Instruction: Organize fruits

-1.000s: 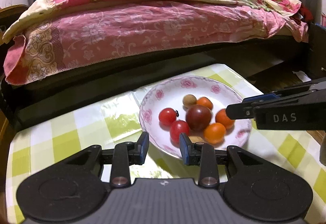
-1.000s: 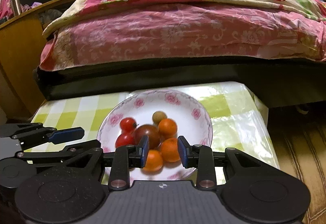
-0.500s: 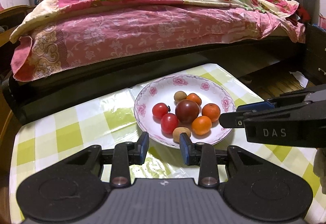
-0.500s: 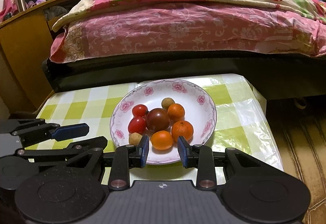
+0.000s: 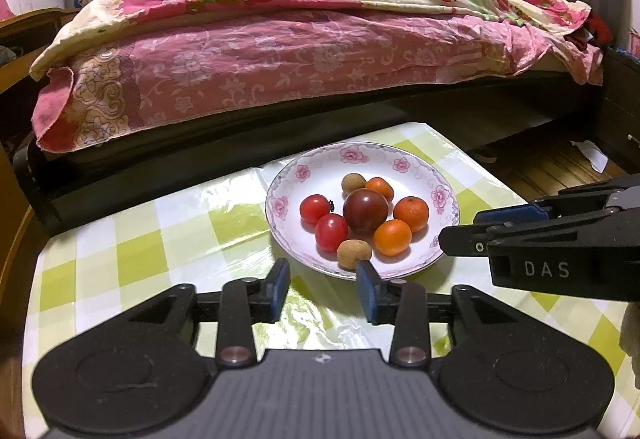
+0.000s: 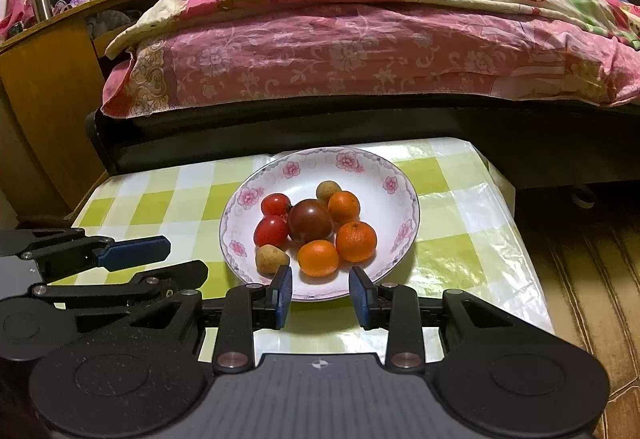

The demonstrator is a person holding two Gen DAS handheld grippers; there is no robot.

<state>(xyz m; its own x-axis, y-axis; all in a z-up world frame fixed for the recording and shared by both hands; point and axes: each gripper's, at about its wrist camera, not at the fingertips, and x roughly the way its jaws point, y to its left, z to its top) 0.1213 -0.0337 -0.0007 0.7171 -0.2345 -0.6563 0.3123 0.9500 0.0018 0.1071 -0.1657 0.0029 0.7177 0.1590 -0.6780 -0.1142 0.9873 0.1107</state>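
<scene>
A white floral plate [image 5: 404, 159] [image 6: 372, 167] on the green-checked table holds several fruits: a dark tomato [image 5: 365, 210] [image 6: 311, 221], two red tomatoes [image 5: 331, 232] [image 6: 271, 231], three oranges [image 5: 392, 237] [image 6: 318, 258] and two brown longans [image 5: 353, 254] [image 6: 272, 258]. My left gripper [image 5: 323, 291] is open and empty, just short of the plate's near rim. My right gripper [image 6: 320, 295] is open and empty at the plate's near rim, and shows from the side in the left wrist view [image 5: 480, 231].
A bed with a pink quilt [image 5: 304, 39] [image 6: 360, 47] stands behind the table. A wooden cabinet [image 6: 48, 87] is at the left. The table's right edge [image 6: 516, 239] drops to a wooden floor [image 6: 592, 279].
Both grippers have pulled back from the plate, which now looks smaller and farther. Both stayed open and empty. The fruits have not moved.
</scene>
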